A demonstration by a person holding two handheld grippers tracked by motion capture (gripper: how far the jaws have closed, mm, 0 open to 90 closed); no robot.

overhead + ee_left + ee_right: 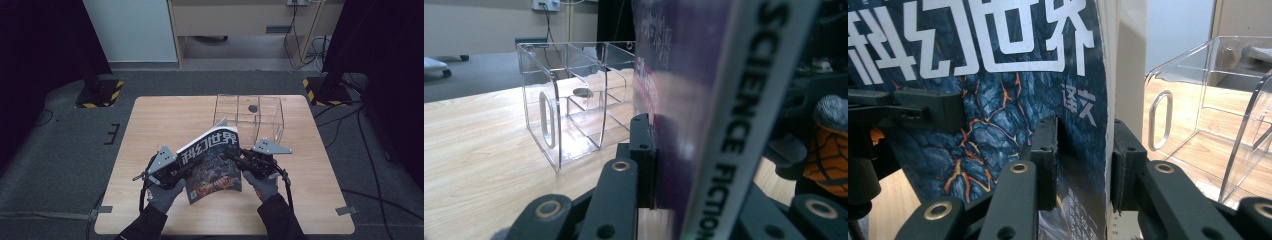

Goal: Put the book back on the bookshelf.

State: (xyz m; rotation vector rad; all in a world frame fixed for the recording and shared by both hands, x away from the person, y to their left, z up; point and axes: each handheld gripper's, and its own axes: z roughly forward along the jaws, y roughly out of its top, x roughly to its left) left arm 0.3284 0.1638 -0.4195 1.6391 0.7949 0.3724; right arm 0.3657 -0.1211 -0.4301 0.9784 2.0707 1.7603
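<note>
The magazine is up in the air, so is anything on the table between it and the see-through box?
Nothing visible. The magazine, clamped by both grippers, hangs just in front of the clear box, with bare table between them.

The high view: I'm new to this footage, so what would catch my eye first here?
A magazine with a dark, lava-patterned cover and bold white title, held upright above the table's near middle between the left gripper and right gripper, one on each edge. Just behind it stands a clear box with dividers.
</note>
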